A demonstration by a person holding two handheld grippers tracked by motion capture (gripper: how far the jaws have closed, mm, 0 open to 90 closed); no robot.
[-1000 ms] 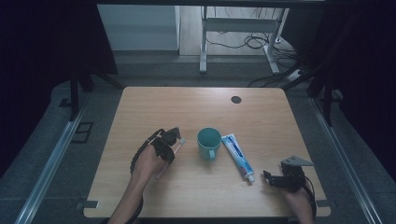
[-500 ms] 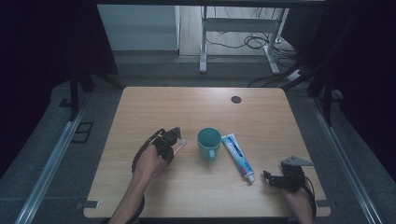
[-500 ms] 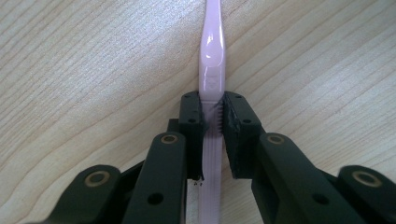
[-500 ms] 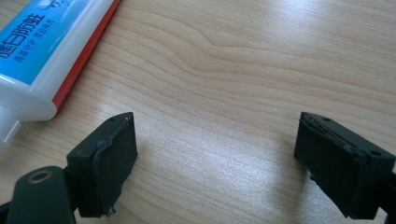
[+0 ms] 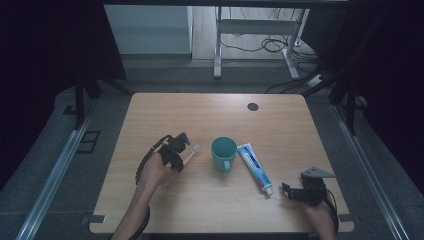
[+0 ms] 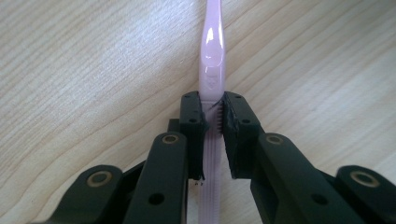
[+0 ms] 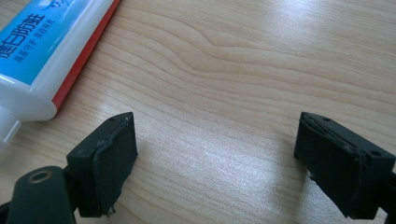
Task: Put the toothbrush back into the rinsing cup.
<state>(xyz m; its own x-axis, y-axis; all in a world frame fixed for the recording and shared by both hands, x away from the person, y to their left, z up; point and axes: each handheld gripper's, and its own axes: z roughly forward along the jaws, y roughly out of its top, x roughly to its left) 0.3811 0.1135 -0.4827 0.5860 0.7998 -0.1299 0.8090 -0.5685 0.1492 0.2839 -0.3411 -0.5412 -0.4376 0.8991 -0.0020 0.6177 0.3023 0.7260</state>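
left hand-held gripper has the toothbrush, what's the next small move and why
Probably lift the toothbrush and carry it toward the teal cup. The left hand-held gripper is already shut on its pink handle, the brush head points at the cup just beside it, and the cup stands upright and looks empty. The right hand-held gripper sits open near the toothpaste.

From my station I saw a light wooden table (image 5: 280, 200) with a small dark round cap (image 5: 252, 106) set into its far right part. Grey floor (image 5: 105, 107) ran around it. A metal rail (image 5: 55, 175) lay along the floor on the left and another rail (image 5: 372, 180) on the right. Beyond the far edge stood a white panel (image 5: 147, 30), beside it a grey metal frame (image 5: 218, 45), with black cables (image 5: 260, 46) looped on the floor behind. Dark drapes (image 5: 45, 45) closed off the left side.
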